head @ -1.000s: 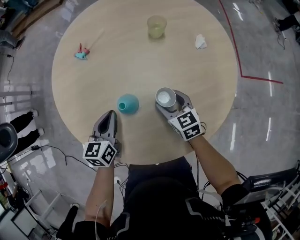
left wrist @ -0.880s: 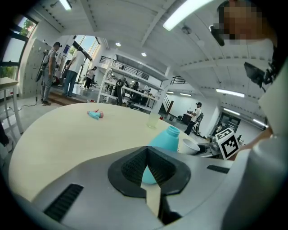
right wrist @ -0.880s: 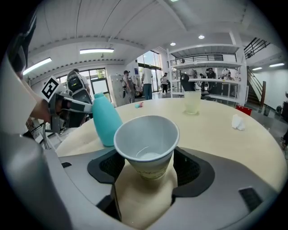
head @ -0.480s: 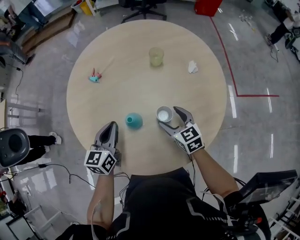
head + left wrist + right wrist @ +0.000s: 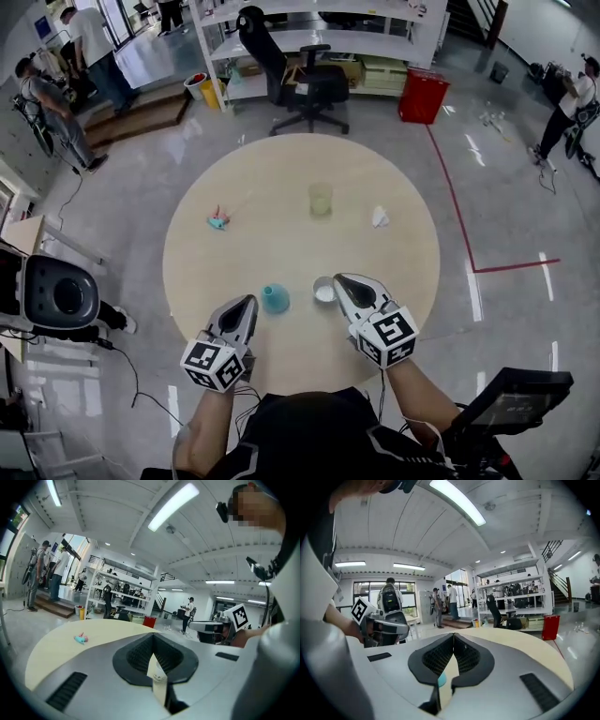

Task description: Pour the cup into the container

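A small grey cup (image 5: 323, 289) with white contents stands upright on the round wooden table (image 5: 281, 178). Just left of it sits a teal container (image 5: 275, 298), which also shows low between the jaws in the right gripper view (image 5: 442, 680). My right gripper (image 5: 343, 279) hovers beside the cup's right side; its jaws have just closed and are shut with nothing between them (image 5: 453, 637). My left gripper (image 5: 246, 302) is shut and empty (image 5: 153, 641), left of the teal container. A pale yellow tumbler (image 5: 321, 199) stands at the far side.
A crumpled tissue (image 5: 380, 217) lies far right on the table, and a small teal-and-pink object (image 5: 218, 221) far left. Beyond the table stand an office chair (image 5: 309, 84), a red bin (image 5: 419, 97) and shelving. A black device (image 5: 56, 295) sits at the left.
The right gripper released the cup, left it standing on the table, then shut. Both grippers rose, and the head view now takes in the whole table and room.
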Motion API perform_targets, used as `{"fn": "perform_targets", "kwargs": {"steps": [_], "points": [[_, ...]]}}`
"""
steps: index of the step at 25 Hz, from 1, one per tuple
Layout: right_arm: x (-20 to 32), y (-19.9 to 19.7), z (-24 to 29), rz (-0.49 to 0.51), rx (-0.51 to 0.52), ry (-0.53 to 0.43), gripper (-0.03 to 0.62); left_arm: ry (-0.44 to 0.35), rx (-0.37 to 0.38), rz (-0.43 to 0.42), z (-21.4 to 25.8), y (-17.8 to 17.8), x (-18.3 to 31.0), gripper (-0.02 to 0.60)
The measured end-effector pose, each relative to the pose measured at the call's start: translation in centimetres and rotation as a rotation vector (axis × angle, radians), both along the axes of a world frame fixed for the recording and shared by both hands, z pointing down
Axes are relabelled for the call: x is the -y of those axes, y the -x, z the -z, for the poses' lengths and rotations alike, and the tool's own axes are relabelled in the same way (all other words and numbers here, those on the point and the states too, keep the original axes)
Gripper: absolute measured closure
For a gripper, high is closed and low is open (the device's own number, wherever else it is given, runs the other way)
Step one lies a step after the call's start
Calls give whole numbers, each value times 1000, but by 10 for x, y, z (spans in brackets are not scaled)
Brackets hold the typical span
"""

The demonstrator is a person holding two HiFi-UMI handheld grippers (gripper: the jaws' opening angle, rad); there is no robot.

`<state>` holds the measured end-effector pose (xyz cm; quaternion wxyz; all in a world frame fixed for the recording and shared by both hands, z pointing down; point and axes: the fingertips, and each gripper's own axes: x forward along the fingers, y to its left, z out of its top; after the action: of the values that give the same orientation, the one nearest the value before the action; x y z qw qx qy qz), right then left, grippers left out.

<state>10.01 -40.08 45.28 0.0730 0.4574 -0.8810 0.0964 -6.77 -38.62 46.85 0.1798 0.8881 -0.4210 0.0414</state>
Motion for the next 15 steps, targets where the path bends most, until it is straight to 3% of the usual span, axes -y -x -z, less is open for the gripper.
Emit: {"fn": "perform_targets", "kwargs": {"steps": [9,12,15], "points": [[-26,-10,10,52,55,34,588,-53,11,-40,27,-29,-43,583],[-42,-10,25,52,37,4,588,-93,51,-62,37,-38,-60,582],[-67,-4,48,35,7,-54,588,-134,30,-57,59,-36,-82,582]]}}
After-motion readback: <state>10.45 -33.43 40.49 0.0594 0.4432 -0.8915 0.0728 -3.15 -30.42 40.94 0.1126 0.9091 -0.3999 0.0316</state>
